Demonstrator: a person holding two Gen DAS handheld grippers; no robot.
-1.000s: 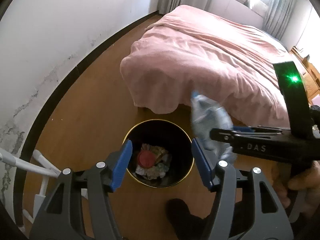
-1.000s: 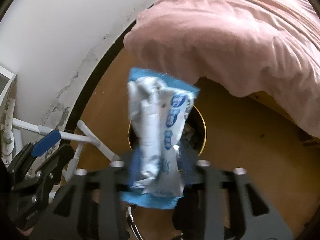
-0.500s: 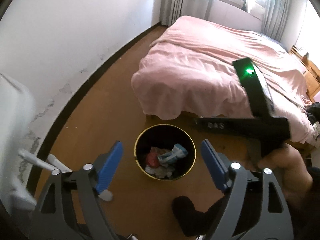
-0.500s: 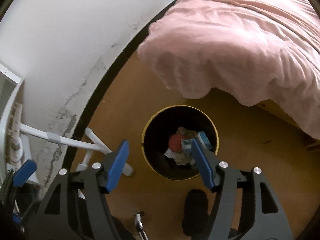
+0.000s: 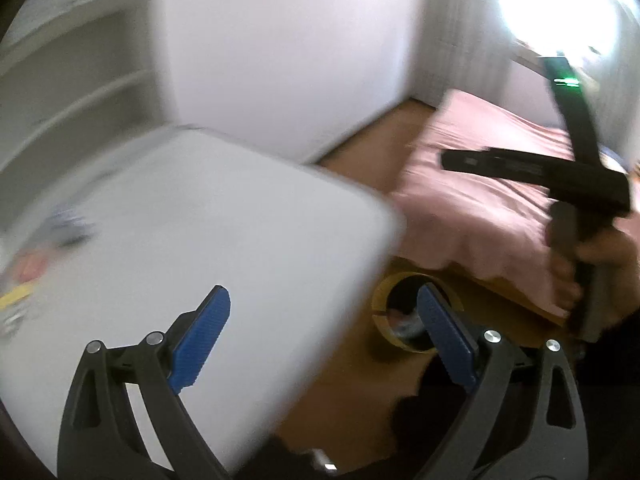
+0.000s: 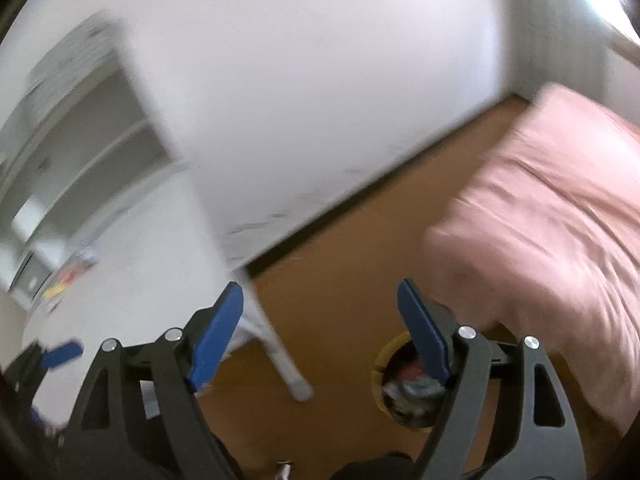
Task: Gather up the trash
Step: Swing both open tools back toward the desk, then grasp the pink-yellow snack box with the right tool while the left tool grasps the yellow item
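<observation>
Left wrist view: shows the right gripper point(image 5: 452, 160) from the side, black body with a green light, held in a hand point(image 5: 592, 264) over the pink bed point(image 5: 472, 208); jaw state not readable from there. Also shows a white table top point(image 5: 200, 240) filling the left half, with blurred small items point(image 5: 28, 272) at its far left edge, too smeared to identify.

Right wrist view: shows what the other lacks, namely the white table leg point(image 6: 276, 344) standing on the wooden floor point(image 6: 352, 248), the dark skirting along the white wall point(image 6: 300, 80), and a white shelf unit point(image 6: 80, 148) with open compartments. One blue tip of the left gripper point(image 6: 60, 350) at the lower left edge.

Tool state: left gripper point(image 5: 324, 332) jaws opening, wide apart, nothing between the blue pads. Right gripper point(image 6: 320, 328) jaws opening likewise, nothing between the pads.

Container: one round bin point(image 5: 404, 312), dark inside with a yellow rim, on the floor between table and bed. Trash point(image 6: 412, 384) inside: red, white and grey scraps, blurred, pieces not countable. Bin partly hidden behind the right-hand finger in both views.

Count: two grippers, four blue pads, one bin, one bed, one table.
</observation>
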